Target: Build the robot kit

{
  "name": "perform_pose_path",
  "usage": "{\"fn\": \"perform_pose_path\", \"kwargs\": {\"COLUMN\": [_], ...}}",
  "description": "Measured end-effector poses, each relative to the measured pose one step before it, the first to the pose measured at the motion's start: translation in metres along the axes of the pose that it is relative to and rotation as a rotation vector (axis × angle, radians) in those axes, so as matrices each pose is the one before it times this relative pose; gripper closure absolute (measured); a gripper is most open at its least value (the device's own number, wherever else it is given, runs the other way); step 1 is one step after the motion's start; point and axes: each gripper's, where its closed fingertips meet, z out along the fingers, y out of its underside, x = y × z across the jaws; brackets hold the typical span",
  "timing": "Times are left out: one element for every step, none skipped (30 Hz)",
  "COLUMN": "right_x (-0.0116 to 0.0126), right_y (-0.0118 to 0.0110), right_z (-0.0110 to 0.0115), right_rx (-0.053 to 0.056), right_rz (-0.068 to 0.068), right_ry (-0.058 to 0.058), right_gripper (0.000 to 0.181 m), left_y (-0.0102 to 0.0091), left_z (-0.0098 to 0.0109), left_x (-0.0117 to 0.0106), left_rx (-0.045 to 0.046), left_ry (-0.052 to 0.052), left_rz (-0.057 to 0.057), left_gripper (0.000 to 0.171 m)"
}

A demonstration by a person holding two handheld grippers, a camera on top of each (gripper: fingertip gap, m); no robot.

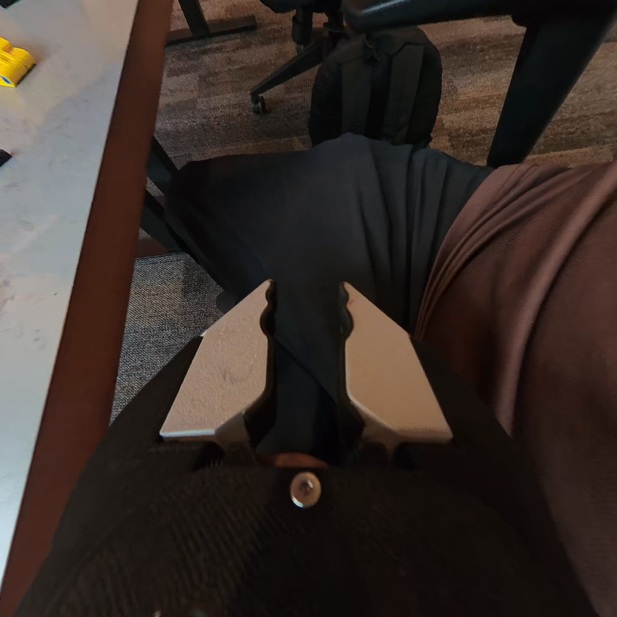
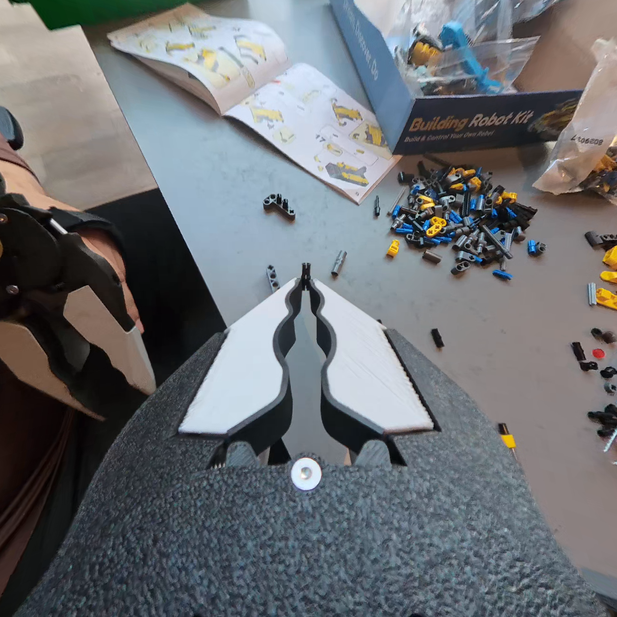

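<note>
Two grippers are logged: right gripper (image 2: pixel 305 279) is clamped on a small black pin (image 2: pixel 305 271) at frame centre; left gripper (image 1: pixel 309 287) is held apart, empty, beside the table edge (image 1: pixel 110 213).

An office: carpet floor (image 1: pixel 217 76), wheeled chair (image 1: pixel 287 66), grey desk (image 2: pixel 207 187).

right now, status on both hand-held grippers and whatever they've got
Right hand-held gripper shut on small black pin, above grey table. Left hand-held gripper open, empty, off the table edge over dark trousers. Loose parts pile to the right.
</note>
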Motion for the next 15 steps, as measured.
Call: {"fn": "perform_pose_path", "kwargs": {"right_x": [-0.00157,-0.00107,-0.00012,0.00036,0.00007,-0.00116,-0.00032,0.00109,0.00209,0.00090,-0.00203,-0.00180,-0.00001,-0.00011,0.00000], "right_y": [-0.00081,0.00066,0.00034,-0.00021,-0.00132,-0.00302,-0.00417,-0.00420,-0.00304,-0.00160,0.00091,0.00296,0.00351,0.00358,0.00254], "right_z": [0.00144,0.00090,-0.00008,-0.00102,-0.00157,-0.00181,-0.00154,-0.00092,-0.00040,0.00052,0.00148,0.00193,0.00196,0.00186,0.00153], "right_rx": [0.0312,0.0250,0.0312,0.0348,0.0345,0.0341,0.0360,0.0363,0.0303,0.0197,0.0006,-0.0124,-0.0128,-0.0124,-0.0087], "right_rz": [0.0001,-0.0088,-0.0105,-0.0098,-0.0020,0.0084,0.0172,0.0174,0.0136,0.0119,0.0085,0.0009,-0.0068,-0.0062,-0.0018], "right_ry": [0.0200,0.0220,0.0272,0.0252,0.0146,-0.0042,-0.0042,0.0015,0.0097,0.0035,-0.0149,-0.0118,0.0029,0.0023,0.0026], "right_gripper": [0.178,0.178,0.178,0.178,0.178,0.178,0.178,0.178,0.178,0.178,0.178,0.178,0.178,0.178,0.178], "left_y": [-0.00146,-0.00044,0.00093,0.00164,0.00178,0.00119,0.00001,-0.00107,-0.00222,-0.00348,-0.00480,-0.00640,-0.00809,-0.00845,-0.00806], "left_z": [-0.00067,-0.00030,0.00034,0.00052,0.00067,0.00034,-0.00009,-0.00063,-0.00119,-0.00178,-0.00226,-0.00326,-0.00439,-0.00502,-0.00516], "left_x": [-0.00217,-0.00229,-0.00274,-0.00270,-0.00261,-0.00279,-0.00312,-0.00331,-0.00348,-0.00386,-0.00453,-0.00700,-0.00770,-0.00637,-0.00654], "left_rx": [0.00991,0.00499,-0.00129,-0.00366,-0.00322,-0.00013,0.00481,0.01092,0.01767,0.02230,0.02722,0.03618,0.04517,0.04480,0.04201], "left_ry": [-0.0089,-0.0092,-0.0102,-0.0100,-0.0083,-0.0079,-0.0079,-0.0077,-0.0077,-0.0101,-0.0141,-0.0323,-0.0377,-0.0296,-0.0309], "left_rz": [-0.0017,-0.0015,-0.0026,-0.0034,-0.0040,-0.0043,-0.0054,-0.0081,-0.0121,-0.0169,-0.0179,-0.0175,-0.0108,-0.0016,-0.0001], "left_gripper": [0.138,0.139,0.139,0.139,0.139,0.139,0.139,0.139,0.139,0.140,0.139,0.137,0.135,0.136,0.137]}}
